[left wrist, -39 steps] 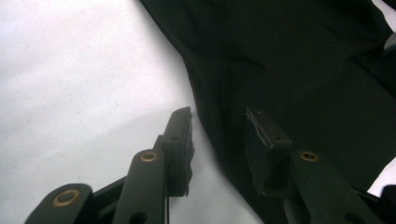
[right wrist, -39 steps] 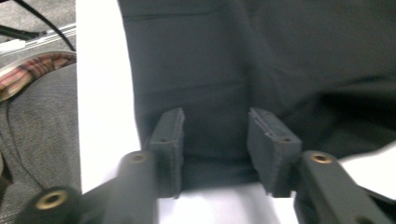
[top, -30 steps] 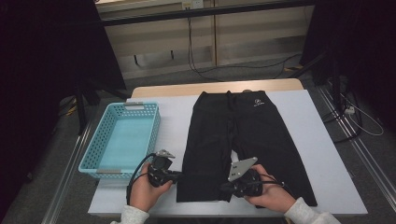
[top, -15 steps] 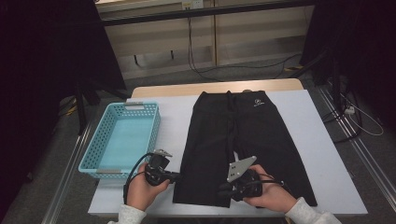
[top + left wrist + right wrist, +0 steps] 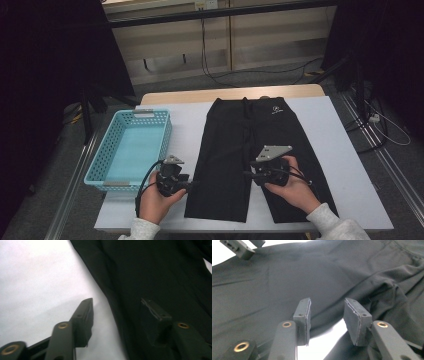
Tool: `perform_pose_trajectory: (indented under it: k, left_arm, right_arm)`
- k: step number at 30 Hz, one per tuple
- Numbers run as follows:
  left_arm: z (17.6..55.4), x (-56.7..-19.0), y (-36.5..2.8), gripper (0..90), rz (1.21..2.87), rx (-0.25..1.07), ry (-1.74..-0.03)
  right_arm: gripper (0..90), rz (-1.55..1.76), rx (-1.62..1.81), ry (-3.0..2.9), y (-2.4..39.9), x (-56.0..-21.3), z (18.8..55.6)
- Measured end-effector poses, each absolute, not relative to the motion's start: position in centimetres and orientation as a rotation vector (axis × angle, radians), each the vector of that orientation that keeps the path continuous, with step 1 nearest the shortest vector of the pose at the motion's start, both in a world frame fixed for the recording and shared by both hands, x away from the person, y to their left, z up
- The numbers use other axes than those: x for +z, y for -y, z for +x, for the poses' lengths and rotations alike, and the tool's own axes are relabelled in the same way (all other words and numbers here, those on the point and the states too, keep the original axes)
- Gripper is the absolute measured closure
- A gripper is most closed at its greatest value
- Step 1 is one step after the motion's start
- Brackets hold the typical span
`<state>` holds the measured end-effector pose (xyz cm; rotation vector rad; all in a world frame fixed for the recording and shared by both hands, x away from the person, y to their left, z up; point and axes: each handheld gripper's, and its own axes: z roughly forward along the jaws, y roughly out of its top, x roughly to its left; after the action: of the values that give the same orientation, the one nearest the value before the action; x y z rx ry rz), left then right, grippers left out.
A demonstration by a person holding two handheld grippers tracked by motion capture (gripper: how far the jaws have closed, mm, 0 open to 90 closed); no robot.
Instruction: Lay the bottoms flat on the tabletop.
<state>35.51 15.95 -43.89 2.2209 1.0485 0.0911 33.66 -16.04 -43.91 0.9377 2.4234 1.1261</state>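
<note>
Overhead, black shorts point(image 5: 250, 150) lie flat on the white table point(image 5: 345, 165), waistband far, beside a blue basket point(image 5: 131, 150). Left gripper point(image 5: 189, 184) sits at the near left hem, right gripper point(image 5: 248, 175) over the legs. Left gripper view: jaws just opened, spread astride the fabric edge, unpinched. Right gripper view: jaws likewise parting, empty, above wrinkled cloth and the gap between the legs.
</note>
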Motion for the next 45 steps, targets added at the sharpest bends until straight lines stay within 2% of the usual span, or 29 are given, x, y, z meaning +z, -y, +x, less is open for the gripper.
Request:
perform_pose_trajectory:
  k: [2, 4, 6, 10, 14, 18, 31, 38, 45]
  left_arm:
    - [35.5, -44.0, -15.8, 41.9, 2.217, 0.107, -1.045]
    - [35.5, -44.0, -15.8, 39.4, 2.219, 0.127, -1.029]
    - [35.5, -44.1, -15.8, 35.9, 2.223, 0.139, -1.018]
    - [35.6, -44.1, -15.6, 34.6, 2.226, 0.165, -1.006]
    - [35.6, -44.2, -15.5, 31.7, 2.217, 0.175, -1.003]
    - [35.7, -44.3, -15.5, 29.0, 2.216, 0.169, -1.009]
    - [35.8, -44.1, -14.9, 23.6, 2.21, 0.193, -0.976]
    - [35.9, -44.1, -14.8, 23.7, 2.221, 0.185, -0.959]
    - [35.9, -44.0, -14.9, 23.6, 2.215, 0.195, -0.966]
  right_arm:
    - [62.8, 0.936, 1.065, -2.418, 15.3, -44.3, 33.9]
    - [77.2, 0.953, 1.004, -2.413, 14.9, -44.9, 34.1]
    - [84.7, 0.958, 0.957, -2.448, 14.8, -45.4, 34.3]
    - [88.8, 0.967, 0.968, -2.474, 15.4, -45.4, 34.0]
    - [76.1, 0.983, 1.024, -2.483, 16.2, -45.1, 33.5]
    - [58.3, 0.998, 1.09, -2.421, 16.8, -44.2, 33.4]
    - [26.2, 1.107, 1.198, -2.303, 18.0, -43.6, 34.4]
    - [20.0, 1.142, 1.202, -2.279, 18.2, -43.6, 34.7]
    - [18.0, 1.144, 1.205, -2.268, 18.3, -43.4, 34.6]
